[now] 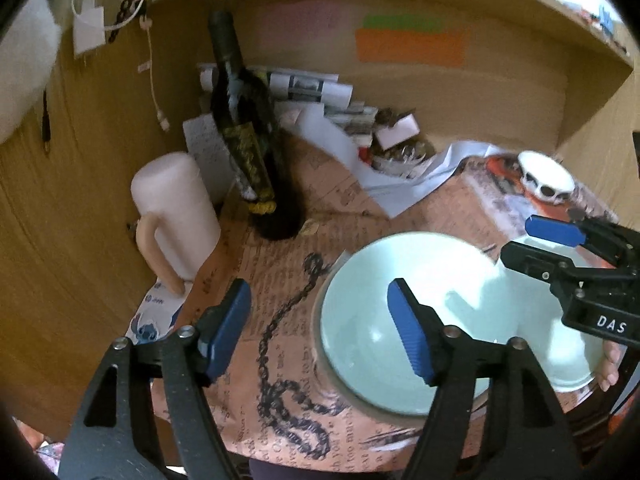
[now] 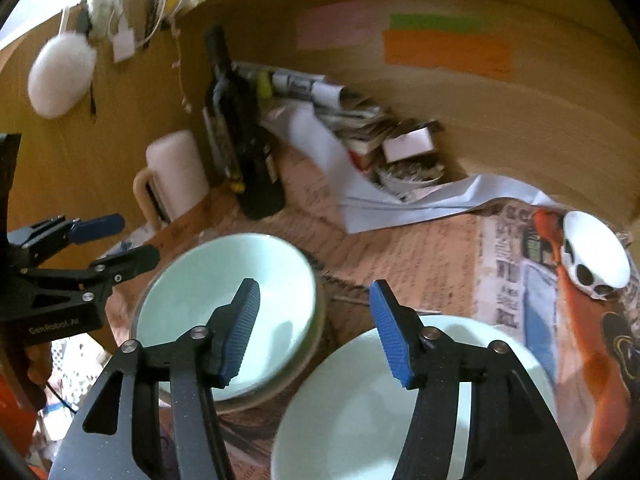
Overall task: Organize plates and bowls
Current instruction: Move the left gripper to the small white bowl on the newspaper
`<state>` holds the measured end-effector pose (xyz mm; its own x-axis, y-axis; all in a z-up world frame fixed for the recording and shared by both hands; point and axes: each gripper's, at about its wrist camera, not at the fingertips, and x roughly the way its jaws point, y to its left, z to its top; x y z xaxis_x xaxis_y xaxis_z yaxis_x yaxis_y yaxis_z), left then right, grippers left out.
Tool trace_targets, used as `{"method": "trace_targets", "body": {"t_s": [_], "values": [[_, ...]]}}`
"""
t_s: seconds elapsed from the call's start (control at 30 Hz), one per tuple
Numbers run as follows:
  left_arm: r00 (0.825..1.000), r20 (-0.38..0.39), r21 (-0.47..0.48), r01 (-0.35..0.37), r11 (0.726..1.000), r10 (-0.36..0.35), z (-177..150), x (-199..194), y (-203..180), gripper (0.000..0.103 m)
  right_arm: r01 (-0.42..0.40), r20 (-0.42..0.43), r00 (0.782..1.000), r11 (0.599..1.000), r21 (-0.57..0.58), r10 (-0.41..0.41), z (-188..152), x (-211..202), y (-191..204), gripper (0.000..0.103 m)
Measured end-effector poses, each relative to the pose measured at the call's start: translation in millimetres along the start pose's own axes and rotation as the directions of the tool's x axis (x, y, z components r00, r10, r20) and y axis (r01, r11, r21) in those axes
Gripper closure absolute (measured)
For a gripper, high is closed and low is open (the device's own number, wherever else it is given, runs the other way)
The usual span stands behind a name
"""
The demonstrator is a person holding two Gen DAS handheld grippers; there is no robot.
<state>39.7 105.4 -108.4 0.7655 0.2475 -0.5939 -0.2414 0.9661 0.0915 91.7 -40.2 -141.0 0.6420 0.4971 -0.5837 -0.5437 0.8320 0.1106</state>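
Here both sets of tongs stand released, nothing between their blue pads. The left tongs (image 1: 320, 328) hover over the near rim of a pale green bowl (image 1: 400, 304), one pad above its hollow and the other out over the printed paper covering the worktop (image 1: 280, 280). The right tongs (image 2: 314, 328) hang above the gap between that bowl (image 2: 224, 300) and a second pale green bowl (image 2: 352, 400), which sits just beside it on the right, nearer the worktop's front edge. Behind them stand a dark bottle (image 1: 248, 152) and a white mug (image 1: 172, 208) near the wooden side wall. A small white skull-shaped dish (image 2: 596, 256) rests well apart, far right.
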Motion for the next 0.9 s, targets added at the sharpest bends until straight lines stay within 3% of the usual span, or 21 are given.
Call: {"method": "trace_targets", "body": {"t_s": [0.13, 0.3, 0.43, 0.6, 0.73, 0.9], "values": [[0.997, 0.072, 0.007, 0.020, 1.000, -0.020, 15.7, -8.2, -10.8, 0.014, 0.076, 0.039, 0.996, 0.997, 0.024, -0.077, 6.1, -16.0, -22.2, 0.049], [0.991, 0.103, 0.025, 0.083, 0.996, -0.085, 37.9, -7.4, -31.1, 0.011, 0.181, 0.081, 0.979, 0.981, 0.069, -0.187, 10.5, -42.7, -58.9, 0.045], [0.982, 0.091, 0.032, 0.161, 0.986, -0.163, 55.8, -0.7, -53.7, 0.009, 0.265, 0.103, 0.956, 0.959, 0.105, -0.275, 10.7, -61.4, -88.7, 0.043], [0.979, 0.065, 0.081, 0.190, 0.979, -0.195, 81.2, 18.6, -96.1, 0.009, 0.382, 0.109, 0.910, 0.911, 0.157, -0.401, 6.3, -78.2, -127.6, 0.042], [0.972, 0.019, 0.113, 0.231, 0.966, -0.235, 99.2, 39.2, -129.4, 0.009, 0.431, 0.080, 0.888, 0.881, 0.197, -0.452, 2.3, -78.8, -158.4, 0.042], [0.951, -0.060, 0.098, 0.307, 0.947, -0.302, 117.7, 71.7, -165.7, 0.009, 0.487, 0.031, 0.861, 0.841, 0.234, -0.507, 0.5, -72.0, -193.3, 0.042]]}}
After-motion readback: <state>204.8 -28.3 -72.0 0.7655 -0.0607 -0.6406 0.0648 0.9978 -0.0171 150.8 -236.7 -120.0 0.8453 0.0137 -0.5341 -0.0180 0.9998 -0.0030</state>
